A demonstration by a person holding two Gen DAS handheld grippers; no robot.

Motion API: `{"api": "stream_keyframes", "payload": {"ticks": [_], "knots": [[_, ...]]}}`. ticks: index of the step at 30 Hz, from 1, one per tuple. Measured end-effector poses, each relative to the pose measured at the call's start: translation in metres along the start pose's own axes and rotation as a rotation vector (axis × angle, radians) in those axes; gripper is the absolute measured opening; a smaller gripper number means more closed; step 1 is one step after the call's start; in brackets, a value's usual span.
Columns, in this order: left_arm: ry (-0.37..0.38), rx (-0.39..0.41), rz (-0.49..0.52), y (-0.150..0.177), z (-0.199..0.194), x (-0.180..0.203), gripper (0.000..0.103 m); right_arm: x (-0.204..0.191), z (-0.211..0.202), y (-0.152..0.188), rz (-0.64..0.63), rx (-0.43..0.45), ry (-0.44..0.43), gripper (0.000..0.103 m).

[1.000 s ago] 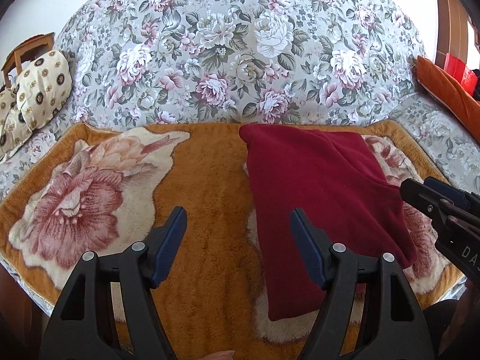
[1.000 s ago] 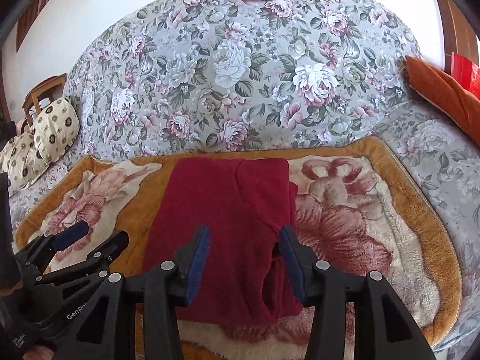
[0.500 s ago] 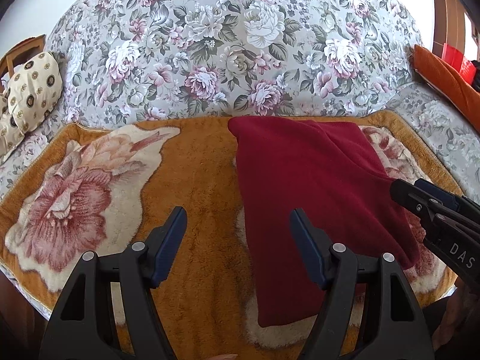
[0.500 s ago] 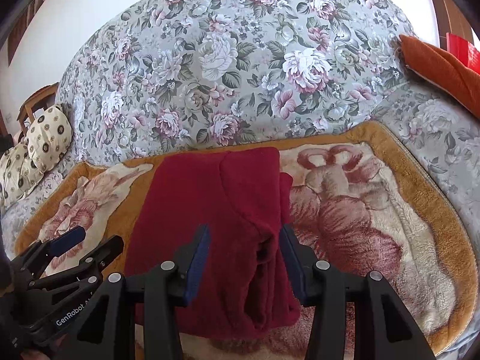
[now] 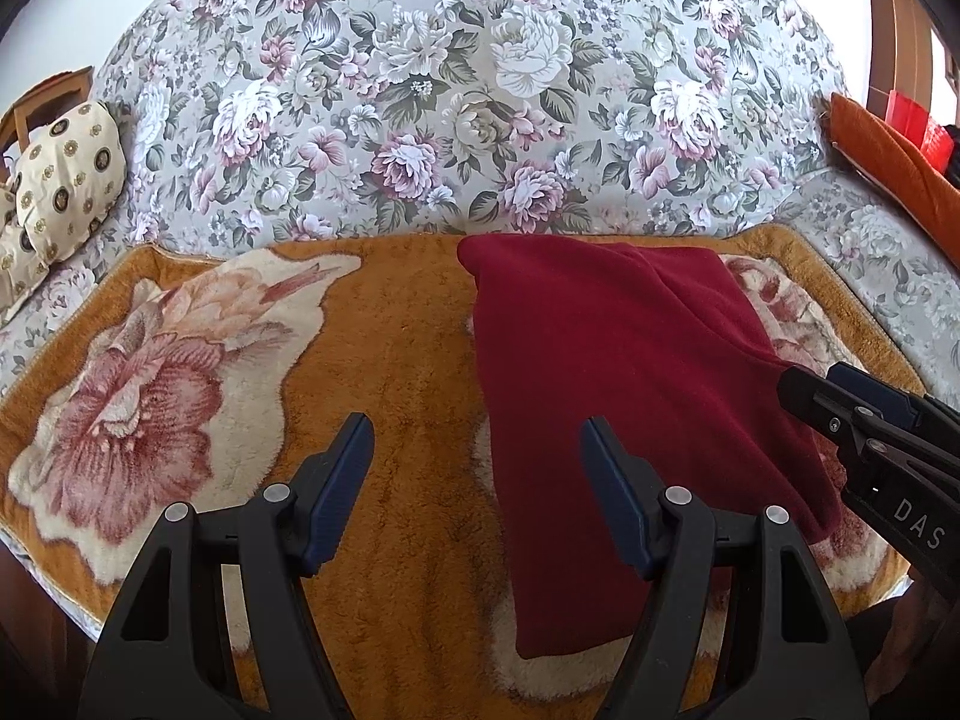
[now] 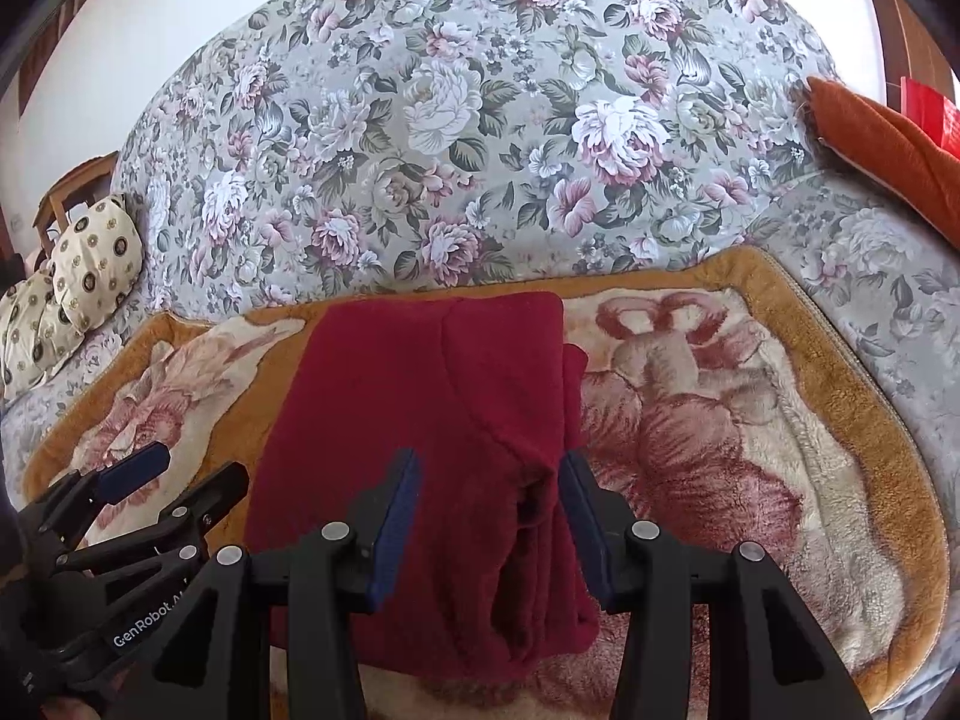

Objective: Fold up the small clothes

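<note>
A dark red fleece garment lies folded into a long strip on the orange flowered blanket. My left gripper hovers open over the blanket, its right finger above the garment's left edge and nothing between the pads. In the right wrist view the garment shows stacked layers along its right side. My right gripper stands open astride that layered edge, and its pads do not press the cloth. Each gripper shows in the other's view, the right gripper by the garment's right edge and the left gripper at lower left.
The blanket covers the seat of a floral sofa. Cream patterned cushions lie at the left end and an orange cushion at the right end. The blanket's front edge runs close below the grippers.
The right gripper has edged slightly closer over the garment's right edge. The left gripper has barely shifted. Both jaws keep the same width and the garment lies as before.
</note>
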State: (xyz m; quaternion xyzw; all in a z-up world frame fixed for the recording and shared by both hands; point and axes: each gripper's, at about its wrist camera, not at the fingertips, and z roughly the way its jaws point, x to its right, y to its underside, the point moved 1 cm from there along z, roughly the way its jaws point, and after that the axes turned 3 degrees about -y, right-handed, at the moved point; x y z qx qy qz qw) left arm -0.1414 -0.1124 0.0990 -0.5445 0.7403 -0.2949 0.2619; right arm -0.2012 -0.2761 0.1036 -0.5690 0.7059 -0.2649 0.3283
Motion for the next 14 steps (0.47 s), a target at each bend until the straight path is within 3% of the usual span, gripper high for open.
{"api": "stream_keyframes", "payload": {"ticks": [14], "knots": [[0.006, 0.013, -0.026, -0.001, -0.0014, -0.0038, 0.072, 0.0002, 0.0, 0.0016, 0.008, -0.005, -0.003, 0.046]]}}
